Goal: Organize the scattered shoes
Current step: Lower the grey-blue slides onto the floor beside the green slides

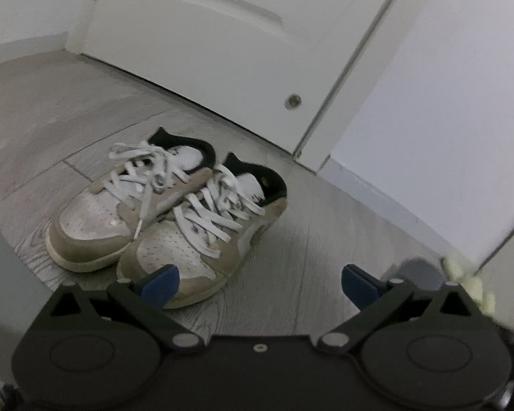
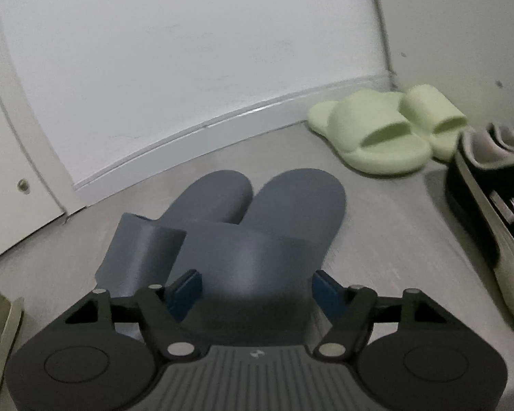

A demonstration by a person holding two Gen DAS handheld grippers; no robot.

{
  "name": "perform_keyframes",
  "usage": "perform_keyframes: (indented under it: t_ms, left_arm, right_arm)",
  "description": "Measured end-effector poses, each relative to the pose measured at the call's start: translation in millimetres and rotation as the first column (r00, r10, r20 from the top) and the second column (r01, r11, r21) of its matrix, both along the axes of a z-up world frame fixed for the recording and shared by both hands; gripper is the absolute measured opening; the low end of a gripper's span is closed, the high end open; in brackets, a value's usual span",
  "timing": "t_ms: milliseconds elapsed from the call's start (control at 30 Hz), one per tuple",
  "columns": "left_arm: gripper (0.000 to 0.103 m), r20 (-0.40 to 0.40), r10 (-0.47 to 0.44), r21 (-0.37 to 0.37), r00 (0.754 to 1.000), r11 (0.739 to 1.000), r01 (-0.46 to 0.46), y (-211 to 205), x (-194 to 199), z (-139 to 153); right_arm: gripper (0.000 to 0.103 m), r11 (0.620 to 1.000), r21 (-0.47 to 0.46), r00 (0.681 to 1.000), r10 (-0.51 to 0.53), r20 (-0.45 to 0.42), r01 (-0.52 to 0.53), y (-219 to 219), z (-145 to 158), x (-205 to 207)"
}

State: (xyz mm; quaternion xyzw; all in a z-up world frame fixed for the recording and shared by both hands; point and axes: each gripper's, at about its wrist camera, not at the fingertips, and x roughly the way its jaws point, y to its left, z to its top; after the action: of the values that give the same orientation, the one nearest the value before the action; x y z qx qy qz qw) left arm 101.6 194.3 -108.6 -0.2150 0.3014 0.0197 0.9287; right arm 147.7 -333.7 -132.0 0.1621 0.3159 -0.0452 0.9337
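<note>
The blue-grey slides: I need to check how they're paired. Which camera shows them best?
Right wrist view: both blue-grey slides lie side by side, filling the centre ahead of the right gripper. Left wrist view catches only a blurred grey bit at its right edge.

Nothing readable here, honestly. No words, brand names or numbers come through in either wrist view. The closest thing to a mark is a tiny round emblem (image 2: 256, 353) on the ribbed grey body of the right tool (image 2: 253, 286), sitting centred just behind its two blue pads, but it's too small and soft to make out what it says, if anything. The black sneaker (image 2: 486, 205) off to the right of that tool has a pale curved stripe along its side, which is a shape and not lettering. The tan and white sneakers (image 1: 161, 212) ahead of the left tool (image 1: 258, 282) show no legible logo or tag either.
</note>
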Motion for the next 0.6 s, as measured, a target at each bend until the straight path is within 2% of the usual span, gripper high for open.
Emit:
perform_keyframes:
  t_ms: [133,300,467,600]
  left_arm:
    - [0.102,-0.039,-0.021,0.072,0.999,0.997,0.024,-12,6,-1]
    - [0.102,-0.066,-0.038,0.114,0.997,0.993,0.045,-19,10,-3]
    - [0.102,-0.086,-0.080,0.175,0.993,0.980,0.094,-32,15,-6]
    - [0.102,-0.101,-0.118,0.229,0.988,0.964,0.139,-43,17,-6]
  right_arm:
    - [0.071,0.996,-0.007,0.995,0.091,0.032,-0.090,0,-3,17]
    - [0.071,0.988,-0.043,0.986,0.154,0.069,-0.151,3,-5,34]
    - [0.073,0.996,-0.015,0.994,0.088,0.071,-0.087,7,-4,33]
    - [0.073,0.990,-0.113,0.994,0.086,0.062,-0.079,38,4,14]
